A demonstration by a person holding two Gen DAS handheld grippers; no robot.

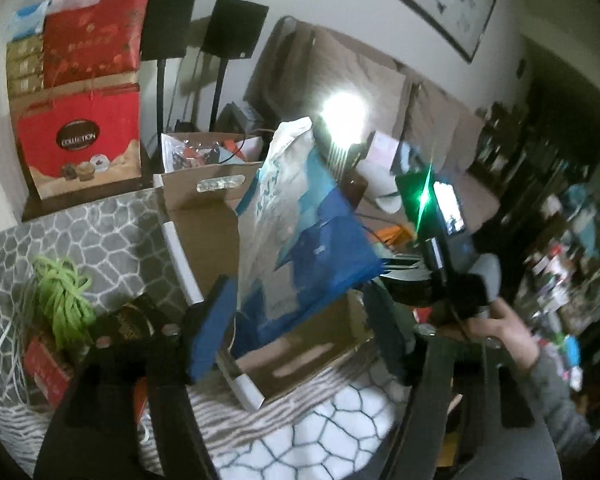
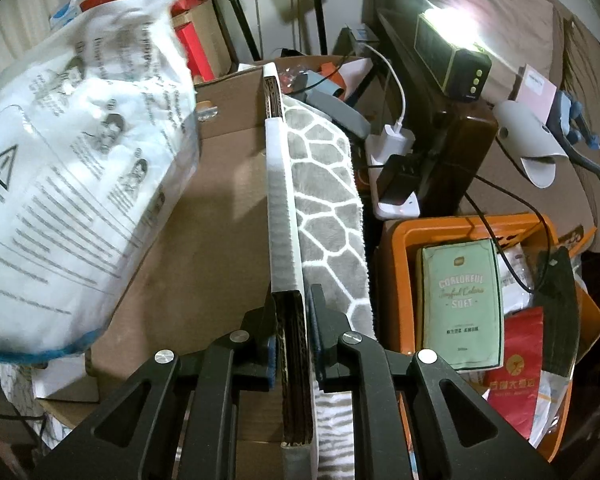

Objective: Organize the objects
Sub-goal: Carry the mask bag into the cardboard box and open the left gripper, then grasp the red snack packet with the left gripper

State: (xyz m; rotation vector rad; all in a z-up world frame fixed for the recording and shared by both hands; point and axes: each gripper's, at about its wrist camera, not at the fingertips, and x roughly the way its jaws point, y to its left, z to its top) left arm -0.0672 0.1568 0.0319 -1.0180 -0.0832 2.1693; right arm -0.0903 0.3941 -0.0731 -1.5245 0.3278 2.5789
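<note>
my right gripper is clamped on the near end of the cardboard box wall, its pads pinching the corrugated edge with the white strip running away from me. my left gripper stands wide; the plastic bag hangs between its fingers over the open box, but i cannot tell what holds the bag, as no pad visibly presses it. the bag is glossy, crinkled film, white with printed text and blue patches, limp and shapeless. the box is stiff brown board with a cut handle slot at its far wall, sitting on a grey, pebble-patterned plush mat. risk, in my judgement: the slick film may slide out and drape over the wall instead of dropping inside; the box may skid or tip on the soft pile if i pull the wall sideways.
</note>
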